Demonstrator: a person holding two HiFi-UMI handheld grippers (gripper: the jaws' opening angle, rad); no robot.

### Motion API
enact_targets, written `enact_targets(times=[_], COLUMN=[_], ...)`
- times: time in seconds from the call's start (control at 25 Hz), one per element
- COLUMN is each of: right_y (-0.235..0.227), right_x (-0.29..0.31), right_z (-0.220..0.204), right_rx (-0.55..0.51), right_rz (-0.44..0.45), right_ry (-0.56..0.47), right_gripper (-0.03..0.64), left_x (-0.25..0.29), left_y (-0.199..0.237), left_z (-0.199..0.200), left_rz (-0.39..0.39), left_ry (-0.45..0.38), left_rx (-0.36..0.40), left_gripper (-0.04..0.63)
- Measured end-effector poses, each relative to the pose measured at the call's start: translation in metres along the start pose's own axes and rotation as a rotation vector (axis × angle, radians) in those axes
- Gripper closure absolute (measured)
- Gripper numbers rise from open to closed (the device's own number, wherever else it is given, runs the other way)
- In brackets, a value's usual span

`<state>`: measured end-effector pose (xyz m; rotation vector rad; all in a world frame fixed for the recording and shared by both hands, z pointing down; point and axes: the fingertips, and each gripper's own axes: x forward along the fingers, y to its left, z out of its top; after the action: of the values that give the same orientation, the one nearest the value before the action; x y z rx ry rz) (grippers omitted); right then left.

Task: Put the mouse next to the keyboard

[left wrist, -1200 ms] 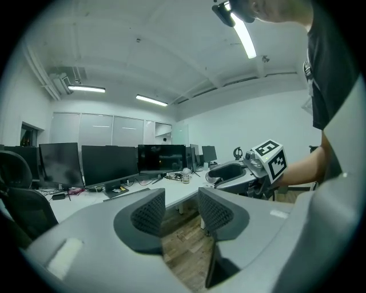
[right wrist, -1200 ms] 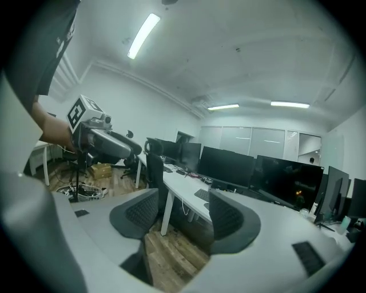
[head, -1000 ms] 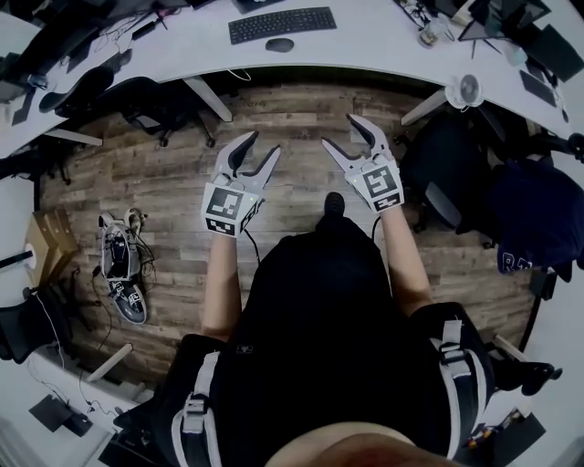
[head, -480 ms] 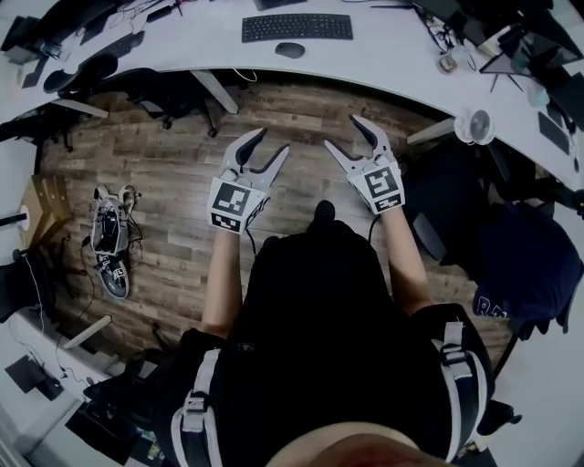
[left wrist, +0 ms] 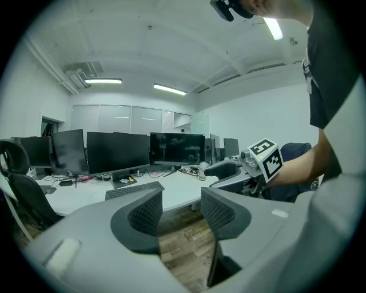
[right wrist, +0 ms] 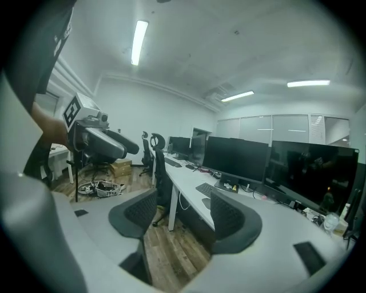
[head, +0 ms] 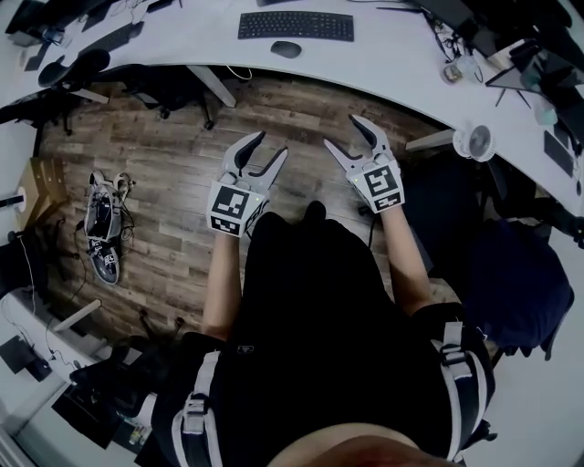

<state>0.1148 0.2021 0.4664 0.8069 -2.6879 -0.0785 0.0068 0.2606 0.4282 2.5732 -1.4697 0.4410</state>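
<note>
A dark mouse (head: 286,49) lies on the white desk (head: 383,57) just in front of a black keyboard (head: 296,25), far ahead in the head view. The keyboard (left wrist: 134,189) also shows in the left gripper view, and keyboard (right wrist: 209,190) and mouse (right wrist: 207,202) in the right gripper view. Both grippers hang over the wood floor, well short of the desk. My left gripper (head: 263,150) is open and empty. My right gripper (head: 344,134) is open and empty too.
Monitors (left wrist: 117,152) line the desk's far side. A small fan (head: 474,141) and a cup (head: 452,72) sit at the desk's right. Office chairs (head: 520,274) stand at right and under the desk at left (head: 164,87). A basket of cables (head: 98,228) lies on the floor.
The view has shifted forward and slightly right: desk, keyboard and mouse sit a little nearer the frame centre. Both grippers keep their pose and stay open.
</note>
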Motion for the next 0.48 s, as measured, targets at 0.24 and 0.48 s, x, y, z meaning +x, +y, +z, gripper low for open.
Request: enact_targets(times=[0.24, 0.48], right_y=[-0.009, -0.021], right_x=[0.012, 0.027], right_z=[-0.003, 0.001], right_rx=[0.002, -0.02], right_rz=[0.02, 0.015], right_ry=[0.01, 0.023], right_gripper=[0.325, 0.325], left_x=[0.01, 0.029], left_y=[0.01, 0.034], left_z=[0.002, 0.006], left_rz=[0.021, 0.02], left_ry=[-0.001, -0.015], left_rx=[-0.013, -0.01], left_gripper=[0.385, 0.385])
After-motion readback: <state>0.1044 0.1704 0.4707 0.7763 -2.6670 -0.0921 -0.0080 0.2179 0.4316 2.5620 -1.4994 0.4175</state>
